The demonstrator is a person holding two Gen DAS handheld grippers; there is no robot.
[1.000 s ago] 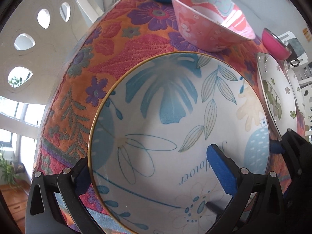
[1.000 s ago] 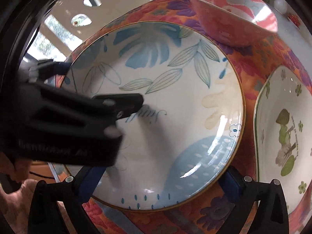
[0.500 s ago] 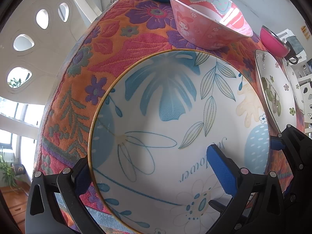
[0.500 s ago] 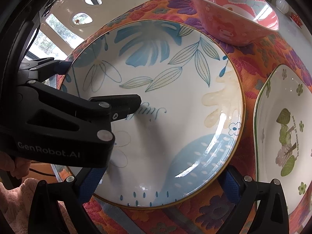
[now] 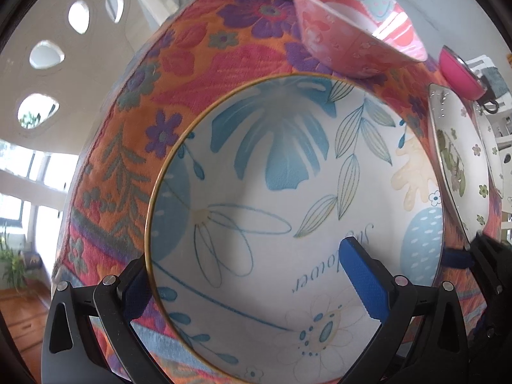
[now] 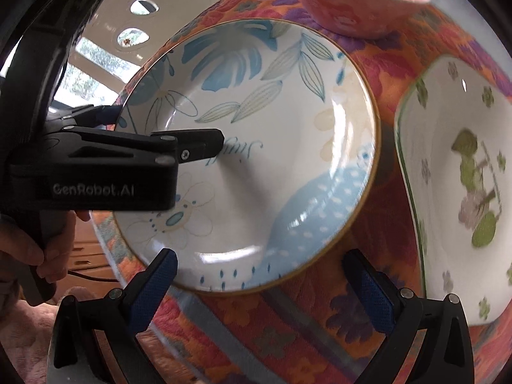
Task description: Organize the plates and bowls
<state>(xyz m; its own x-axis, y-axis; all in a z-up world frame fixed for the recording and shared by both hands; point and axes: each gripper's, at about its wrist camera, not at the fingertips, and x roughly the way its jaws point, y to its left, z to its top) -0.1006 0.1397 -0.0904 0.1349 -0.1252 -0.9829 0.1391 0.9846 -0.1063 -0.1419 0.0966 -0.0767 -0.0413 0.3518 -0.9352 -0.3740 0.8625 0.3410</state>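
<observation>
Plate (image 5: pixel 288 211) filling mid-frame is sitting between the left tongs' (image 5: pixel 252 275) spread jaws, one over its rim, while right tongs (image 6: pixel 259 284) are hovering open nearby.

The left wrist view sits low and very close over the plate (image 5: pixel 288 208), facing forward across it toward the pink bowl (image 5: pixel 352 32) at the upper right of the frame. The right wrist view looks from a little farther back and to the side, the plate (image 6: pixel 256 160) at centre frame. Both share the plate, bowl and square dish (image 6: pixel 464 176).
</observation>
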